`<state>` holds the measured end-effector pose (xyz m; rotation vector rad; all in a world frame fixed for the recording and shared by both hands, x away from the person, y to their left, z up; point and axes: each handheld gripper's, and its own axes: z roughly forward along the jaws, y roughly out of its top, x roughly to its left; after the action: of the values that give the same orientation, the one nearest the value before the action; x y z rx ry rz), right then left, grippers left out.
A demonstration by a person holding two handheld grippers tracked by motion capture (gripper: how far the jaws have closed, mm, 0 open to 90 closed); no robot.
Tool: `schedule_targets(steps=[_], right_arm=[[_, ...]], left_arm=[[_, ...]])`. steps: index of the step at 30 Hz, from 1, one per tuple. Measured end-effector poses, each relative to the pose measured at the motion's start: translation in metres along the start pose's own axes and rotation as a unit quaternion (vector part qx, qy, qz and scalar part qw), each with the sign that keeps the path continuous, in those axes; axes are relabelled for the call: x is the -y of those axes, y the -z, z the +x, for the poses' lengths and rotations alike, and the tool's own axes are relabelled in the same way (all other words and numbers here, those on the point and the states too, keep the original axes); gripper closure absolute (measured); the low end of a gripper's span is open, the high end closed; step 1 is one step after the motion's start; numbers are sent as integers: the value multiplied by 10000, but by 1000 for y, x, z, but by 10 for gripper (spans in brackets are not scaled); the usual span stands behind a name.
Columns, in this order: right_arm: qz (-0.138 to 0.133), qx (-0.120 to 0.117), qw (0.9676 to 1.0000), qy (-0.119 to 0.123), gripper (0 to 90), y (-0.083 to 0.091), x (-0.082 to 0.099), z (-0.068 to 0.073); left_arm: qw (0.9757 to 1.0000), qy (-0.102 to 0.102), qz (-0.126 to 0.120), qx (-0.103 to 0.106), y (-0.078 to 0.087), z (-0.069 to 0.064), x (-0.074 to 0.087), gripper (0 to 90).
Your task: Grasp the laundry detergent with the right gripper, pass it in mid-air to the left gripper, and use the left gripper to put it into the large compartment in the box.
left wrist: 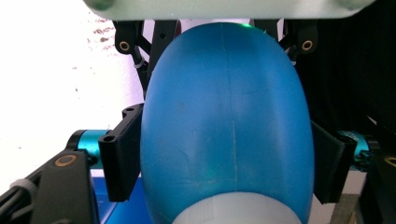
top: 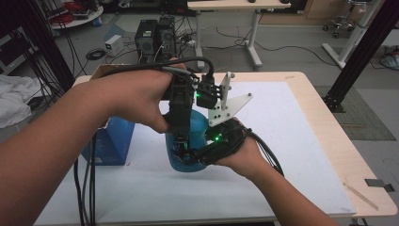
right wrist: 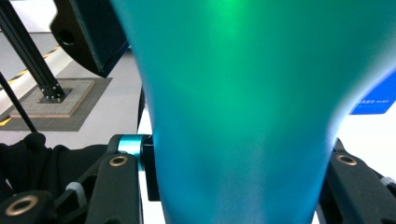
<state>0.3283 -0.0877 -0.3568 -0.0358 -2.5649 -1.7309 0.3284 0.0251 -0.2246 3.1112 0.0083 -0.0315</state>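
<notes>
Over the middle of the desk (top: 291, 141) a blue bottle (top: 195, 141) is held between both hands, its long axis roughly upright and its rounded end up in the high view. The right tongs (top: 197, 157) are clenched around its lower part from the right side. The left tongs (top: 181, 136) come down from above; their black pads sit on either side of the bottle's widest part, pressing on it as far as the left gripper view shows. Hands and tongs hide most of the bottle, so its base cannot be made out. Behind it, to the left, stands a blue box (top: 113, 141).
</notes>
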Motion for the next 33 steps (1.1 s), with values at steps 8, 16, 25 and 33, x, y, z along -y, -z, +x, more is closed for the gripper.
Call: schedule_targets(steps=[8, 16, 25, 33], right_arm=[[-19, -7, 10000, -10, 463, 0, 0, 0], [-10, -5, 10000, -22, 463, 0, 2, 0], [-3, -10, 10000, -7, 452, 1, 2, 1], [50, 159, 9999, -35, 265, 6, 6, 3]], left_arm=[[10000, -14, -5, -19, 0, 0, -1, 293], [10000, 75, 15, 42, -1, 2, -2, 388], [9998, 163, 60, -14, -1, -1, -4, 393], [9995, 276, -29, 121, 3, 2, 2, 393]])
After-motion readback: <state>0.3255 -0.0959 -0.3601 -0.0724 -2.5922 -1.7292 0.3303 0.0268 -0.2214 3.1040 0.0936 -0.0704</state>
